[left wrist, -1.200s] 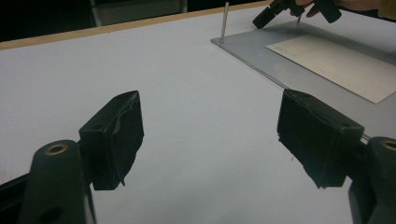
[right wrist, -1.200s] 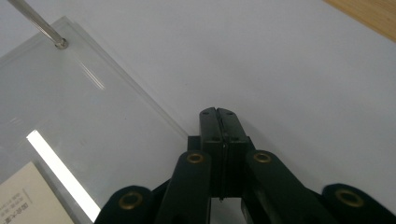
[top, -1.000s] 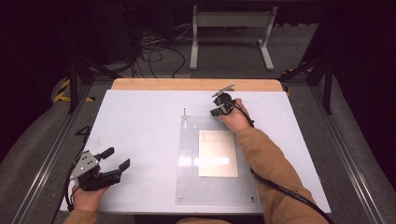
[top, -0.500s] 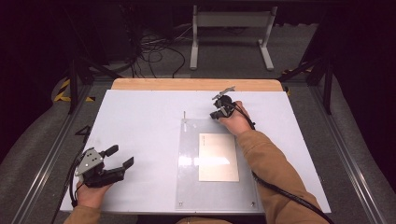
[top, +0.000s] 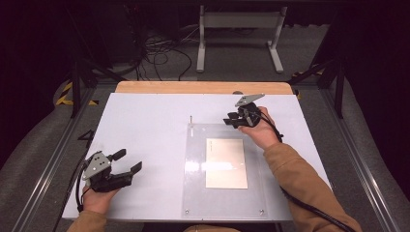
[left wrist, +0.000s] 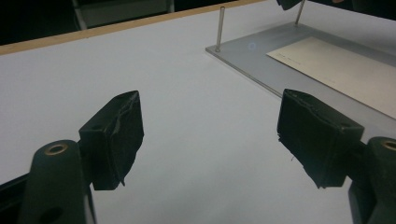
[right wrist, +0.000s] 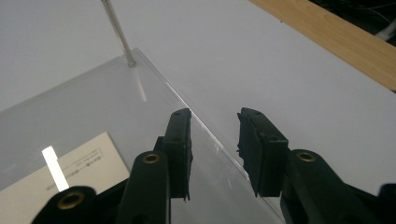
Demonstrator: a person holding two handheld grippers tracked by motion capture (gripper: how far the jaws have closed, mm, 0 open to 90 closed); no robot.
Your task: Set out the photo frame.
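Hovering over the far edge of the clear acrylic plate (top: 193,169), the right gripper (top: 231,118) has its jaws parted a little, nothing between them. Its own view puts that edge (right wrist: 205,126) right under the gap, the steel pin (right wrist: 119,32) ahead and to the left, the beige card (right wrist: 70,172) just behind the left jaw. Down at the near left, the left gripper (top: 129,162) is spread wide and empty; from its camera, plate (left wrist: 261,51) and pin (left wrist: 220,28) sit well ahead to the right.
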